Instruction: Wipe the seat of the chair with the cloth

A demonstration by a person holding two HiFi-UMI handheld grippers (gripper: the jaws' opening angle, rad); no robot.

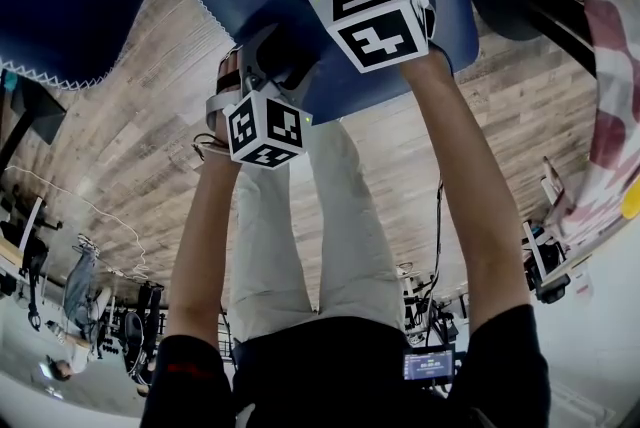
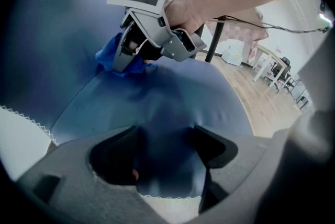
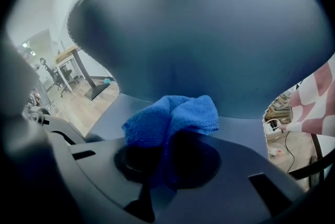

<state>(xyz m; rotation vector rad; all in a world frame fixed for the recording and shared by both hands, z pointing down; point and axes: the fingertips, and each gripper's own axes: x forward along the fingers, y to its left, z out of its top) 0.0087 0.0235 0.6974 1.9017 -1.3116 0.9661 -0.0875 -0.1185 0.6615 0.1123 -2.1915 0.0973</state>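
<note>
- My right tool [image 3: 167, 165] is pinching the blue cloth [image 3: 172, 113], which sits bunched on the chair's seat [image 2: 172, 97] just in front of the backrest [image 3: 199, 34].
- My left tool [image 2: 162, 155] grips the seat's front fabric edge between its jaws; the fabric puckers there.
- Both forearms stretch out over the seat, the right arm [image 1: 470, 176] reaching farther than the left arm [image 1: 200, 236].
</note>
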